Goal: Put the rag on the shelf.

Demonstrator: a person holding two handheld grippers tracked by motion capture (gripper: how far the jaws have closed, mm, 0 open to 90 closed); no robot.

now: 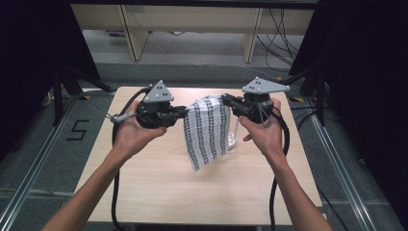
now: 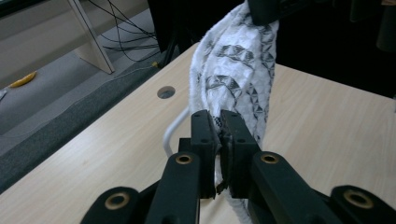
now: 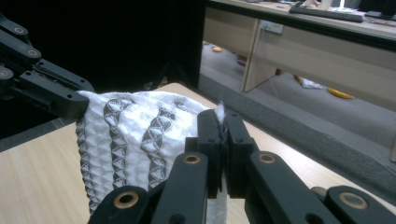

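One towel (image 1: 207,131) between two pinching grippers

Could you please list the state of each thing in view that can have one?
White cloth with dark triangle pattern: lifted off the table, hanging between both grippers.
Left gripper: shut on one top corner of the cloth.
Right gripper: shut on the other corner.
Light wooden table: bare beneath the cloth.

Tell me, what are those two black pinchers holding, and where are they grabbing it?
Both hold one patterned towel, lifted above the table. The left hand-held gripper and the right hand-held gripper each pinch an upper corner.
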